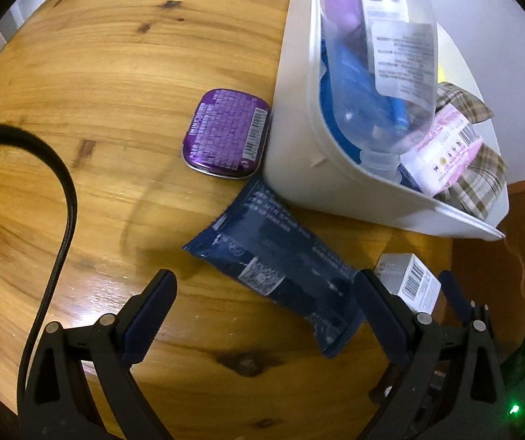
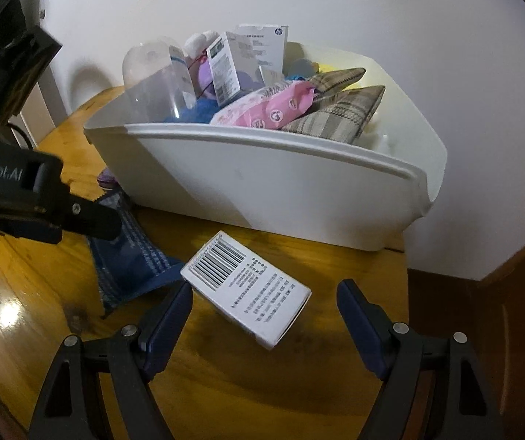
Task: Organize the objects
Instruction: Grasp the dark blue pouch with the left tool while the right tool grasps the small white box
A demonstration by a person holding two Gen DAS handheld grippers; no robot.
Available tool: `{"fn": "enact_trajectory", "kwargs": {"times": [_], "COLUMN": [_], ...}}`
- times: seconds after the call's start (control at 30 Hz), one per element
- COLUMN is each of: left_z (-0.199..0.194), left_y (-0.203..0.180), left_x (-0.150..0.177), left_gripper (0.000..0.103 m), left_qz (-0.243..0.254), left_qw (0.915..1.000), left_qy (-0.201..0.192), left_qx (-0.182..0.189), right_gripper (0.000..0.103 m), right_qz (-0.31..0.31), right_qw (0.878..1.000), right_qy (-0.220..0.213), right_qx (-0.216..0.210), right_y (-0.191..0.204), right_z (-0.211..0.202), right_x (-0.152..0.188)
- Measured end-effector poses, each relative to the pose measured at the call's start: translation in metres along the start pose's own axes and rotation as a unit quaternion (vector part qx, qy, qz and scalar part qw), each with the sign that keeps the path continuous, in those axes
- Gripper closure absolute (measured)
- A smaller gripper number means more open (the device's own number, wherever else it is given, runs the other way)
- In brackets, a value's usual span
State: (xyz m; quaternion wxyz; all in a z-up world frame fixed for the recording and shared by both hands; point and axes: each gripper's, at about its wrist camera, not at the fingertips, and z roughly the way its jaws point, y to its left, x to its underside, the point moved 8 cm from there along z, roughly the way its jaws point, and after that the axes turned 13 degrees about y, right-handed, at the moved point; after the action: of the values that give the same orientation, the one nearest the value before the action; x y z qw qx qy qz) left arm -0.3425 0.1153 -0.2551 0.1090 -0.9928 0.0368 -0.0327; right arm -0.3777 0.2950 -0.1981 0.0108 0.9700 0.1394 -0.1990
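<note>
A dark blue packet (image 1: 281,267) lies flat on the wooden table (image 1: 97,91), between the wide-apart fingers of my left gripper (image 1: 264,282), which is open and points steeply down. The right pad is close to the packet's end; the left pad is well clear of it. A small white box (image 2: 248,289) with a barcode lies between the fingers of my right gripper (image 2: 266,289), also open, with the right pad clearly apart from it. The same box (image 1: 409,282) shows near the table's right edge. A purple tin (image 1: 226,132) rests against the white bin (image 1: 299,110).
The white bin (image 2: 262,183) stands against the wall, holding a clear bottle (image 2: 152,77), a pink packet (image 2: 273,110), plaid cloth (image 2: 339,110) and other items. A black cable (image 1: 64,220) curves over the table's left side. The left gripper's black body (image 2: 35,198) is beside the blue packet (image 2: 130,256).
</note>
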Motion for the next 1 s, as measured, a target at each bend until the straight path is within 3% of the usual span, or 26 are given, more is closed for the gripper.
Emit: {"fn": "enact_trajectory", "kwargs": {"times": [0.1,0.2,0.27,0.33,0.57,1.0], "left_z": [0.003,0.005,0.005,0.005,0.011,0.006], "left_y": [-0.006,-0.009,-0.010,-0.011,-0.012,-0.008], "left_x": [0.003,0.006,0.008,0.009,0.017,0.057], "left_gripper": [0.006,0.006,0.006,0.006,0.024,0.037], "left_qz": [-0.009,-0.020,-0.029,-0.035,-0.052,-0.029], "left_qw": [0.9999,0.9996,0.9993,0.9989,0.9972,0.9974], "left_qy": [-0.002,-0.006,-0.010,-0.017,-0.020,-0.011], "left_qx": [-0.011,-0.020,-0.021,-0.025,-0.051,-0.064], "right_gripper": [0.022,0.032,0.045,0.047,0.060,0.064], "right_qz": [-0.005,-0.013,-0.019,-0.021,-0.014,0.013], "right_qw": [1.000,1.000,1.000,0.999,0.999,0.997], "right_qy": [0.001,0.006,0.014,0.016,0.017,-0.004], "right_qx": [-0.003,-0.008,-0.016,-0.018,-0.034,-0.073], "right_y": [0.000,0.002,0.005,0.006,0.008,0.017], "right_z": [0.002,0.004,0.006,0.006,0.001,-0.018], "right_x": [0.001,0.002,0.005,0.007,0.016,0.030]}}
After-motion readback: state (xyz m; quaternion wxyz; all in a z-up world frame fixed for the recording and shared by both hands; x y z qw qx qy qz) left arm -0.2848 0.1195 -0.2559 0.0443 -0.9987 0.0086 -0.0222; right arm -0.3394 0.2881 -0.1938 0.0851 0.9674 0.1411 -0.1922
